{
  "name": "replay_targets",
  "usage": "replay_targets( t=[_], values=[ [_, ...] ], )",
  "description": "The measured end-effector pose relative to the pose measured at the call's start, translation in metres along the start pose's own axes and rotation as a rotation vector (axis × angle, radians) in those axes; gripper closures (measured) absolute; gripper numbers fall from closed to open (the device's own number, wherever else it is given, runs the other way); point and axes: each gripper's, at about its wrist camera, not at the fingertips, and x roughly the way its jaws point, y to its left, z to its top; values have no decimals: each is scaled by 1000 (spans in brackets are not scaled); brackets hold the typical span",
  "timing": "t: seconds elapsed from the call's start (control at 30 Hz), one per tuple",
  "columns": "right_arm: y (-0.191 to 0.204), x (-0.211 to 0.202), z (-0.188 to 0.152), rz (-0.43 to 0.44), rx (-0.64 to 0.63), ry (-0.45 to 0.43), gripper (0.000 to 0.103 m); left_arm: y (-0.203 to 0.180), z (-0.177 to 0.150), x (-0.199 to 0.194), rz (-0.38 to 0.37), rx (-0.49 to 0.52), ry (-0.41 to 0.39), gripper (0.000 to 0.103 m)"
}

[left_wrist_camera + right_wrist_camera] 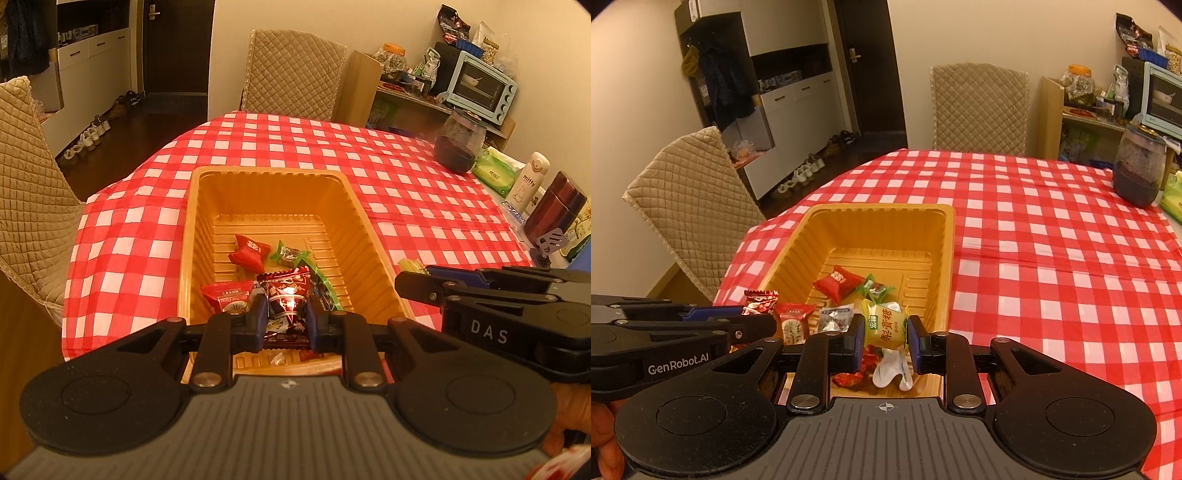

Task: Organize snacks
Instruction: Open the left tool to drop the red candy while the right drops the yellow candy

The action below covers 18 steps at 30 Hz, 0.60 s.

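While your left gripper (286,321) is pinching a dark red snack packet (288,299) tight between its blue pads, your right gripper (885,338) is squeezing a yellow candy (884,325) the same way. You are holding both over the near end of the gold tray (273,184) (it is sitting on the red checked tablecloth (406,184)). Lying in the tray are a red candy (248,253), a green candy (288,254) and a red-and-white packet (229,295). Two padded chairs are standing beyond the table.

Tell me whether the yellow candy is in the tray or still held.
Held. The right gripper is shut on the yellow candy, above the orange tray.
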Motion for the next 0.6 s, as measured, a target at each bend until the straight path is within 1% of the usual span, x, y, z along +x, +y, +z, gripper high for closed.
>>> replay_targets(
  t=[0.27,0.6],
  values=[
    [-7,22,9,-4,12,12,78,4,13,18,-5,3,1,83],
    [-12,40,20,-2,17,14,78,7,30,40,-7,11,3,83]
  ],
)
